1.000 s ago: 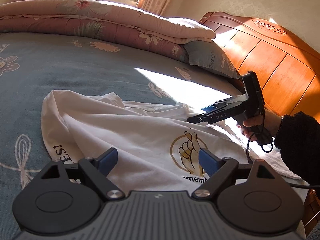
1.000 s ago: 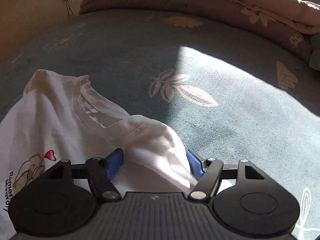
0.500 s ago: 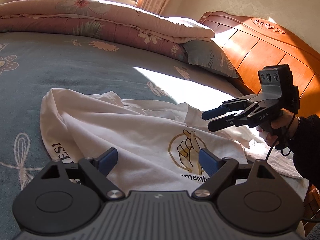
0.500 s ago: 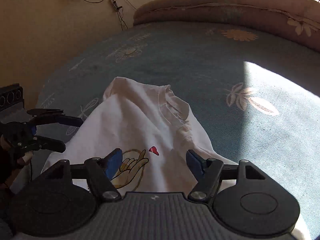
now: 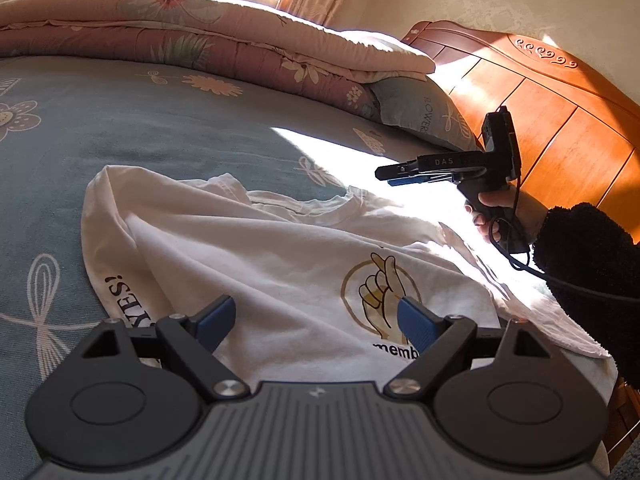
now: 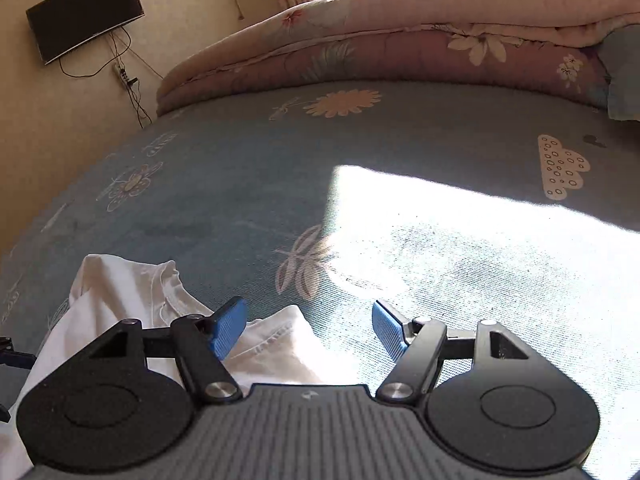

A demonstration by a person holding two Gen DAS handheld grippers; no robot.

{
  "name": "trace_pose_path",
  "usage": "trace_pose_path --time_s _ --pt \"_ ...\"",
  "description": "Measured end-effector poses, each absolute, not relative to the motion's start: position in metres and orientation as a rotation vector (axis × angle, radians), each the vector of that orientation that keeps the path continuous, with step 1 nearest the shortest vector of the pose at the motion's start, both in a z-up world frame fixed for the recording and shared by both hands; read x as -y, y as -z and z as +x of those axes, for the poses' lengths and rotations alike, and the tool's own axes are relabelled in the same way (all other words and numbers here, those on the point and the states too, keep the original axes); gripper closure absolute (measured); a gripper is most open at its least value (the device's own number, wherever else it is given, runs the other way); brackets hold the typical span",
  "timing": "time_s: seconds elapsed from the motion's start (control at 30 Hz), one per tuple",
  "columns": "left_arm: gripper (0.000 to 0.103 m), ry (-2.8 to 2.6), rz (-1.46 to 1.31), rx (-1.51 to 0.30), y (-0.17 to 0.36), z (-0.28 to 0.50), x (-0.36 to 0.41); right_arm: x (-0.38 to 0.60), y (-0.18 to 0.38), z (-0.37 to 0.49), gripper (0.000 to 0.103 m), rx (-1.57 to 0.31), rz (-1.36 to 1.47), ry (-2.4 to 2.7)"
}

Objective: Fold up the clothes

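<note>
1. Comparing with a second ago, my right gripper [image 6: 306, 330] no longer has the bunched sleeve of the white T-shirt [image 5: 280, 264] between its pads; that cloth now lies on the bed [image 5: 140, 144] below and to the left of the jaws.
2. Half a second ago the right gripper pointed across the shirt's printed chest. It now points out over the bare blue bedcover toward the folded quilt [image 6: 400, 40], and in the left view it hangs in the air above the shirt's sunlit edge.
3. My left gripper [image 5: 316, 320] has not shifted: it hovers low over the hem side of the shirt, as in both earlier views.
4. Judged meaning for the task: the sleeve has been released after an adjustment and no fold is in progress. The shirt lies face up, partly spread, wrinkled, with its far left side rolled under. Flattening appears unfinished.
5. Jaw state, right: wide apart, empty. The left blue pad sits just above the shirt edge; whether it touches cloth I cannot tell.
6. Jaw state, left: wide apart, gripping nothing. The pads frame the hand print [image 5: 380, 292]; contact with the fabric cannot be confirmed.
7. Shirt location: on the bed, near edge, collar [image 5: 304, 208] toward the quilt.
</note>
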State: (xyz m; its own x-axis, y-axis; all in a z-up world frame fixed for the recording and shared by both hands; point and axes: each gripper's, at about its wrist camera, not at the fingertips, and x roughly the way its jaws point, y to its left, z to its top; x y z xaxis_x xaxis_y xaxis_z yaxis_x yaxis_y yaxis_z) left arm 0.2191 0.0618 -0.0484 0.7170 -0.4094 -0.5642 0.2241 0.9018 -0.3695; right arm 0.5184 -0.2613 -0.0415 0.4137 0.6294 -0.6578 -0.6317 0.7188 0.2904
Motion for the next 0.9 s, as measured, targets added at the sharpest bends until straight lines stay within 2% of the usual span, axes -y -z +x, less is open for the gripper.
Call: trace_pose_path --time_s 0.1,0.33,0.37,0.4,0.47,0.6,0.8,0.9 --pt "0.015 0.35 -0.287 -0.691 0.051 0.22 -0.064 0.256 0.059 0.516 0.038 -0.848 -0.1 -0.779" --pt "0.015 0.343 -0.282 -0.698 0.054 0.223 -0.057 0.218 0.075 0.49 0.038 -0.793 -0.405 -0.723" --pt "0.015 0.347 -0.282 -0.699 0.054 0.223 -0.056 0.213 0.074 0.485 0.045 -0.785 -0.428 -0.725" --pt "0.015 0.351 -0.283 -0.7 0.054 0.222 -0.055 0.208 0.074 0.48 0.066 -0.779 -0.45 -0.73" --pt "0.015 0.358 -0.281 -0.701 0.053 0.222 -0.053 0.199 0.072 0.473 0.091 -0.792 -0.466 -0.757" --pt "0.015 0.372 -0.288 -0.686 0.047 0.219 -0.054 0.199 0.064 0.482 0.098 -0.826 -0.407 -0.733" --pt "0.015 0.363 -0.297 -0.668 0.042 0.215 -0.056 0.197 0.044 0.498 0.098 -0.734 -0.407 -0.621" --pt "0.015 0.364 -0.296 -0.669 0.042 0.214 -0.054 0.196 0.056 0.513 0.097 -0.757 -0.406 -0.571"
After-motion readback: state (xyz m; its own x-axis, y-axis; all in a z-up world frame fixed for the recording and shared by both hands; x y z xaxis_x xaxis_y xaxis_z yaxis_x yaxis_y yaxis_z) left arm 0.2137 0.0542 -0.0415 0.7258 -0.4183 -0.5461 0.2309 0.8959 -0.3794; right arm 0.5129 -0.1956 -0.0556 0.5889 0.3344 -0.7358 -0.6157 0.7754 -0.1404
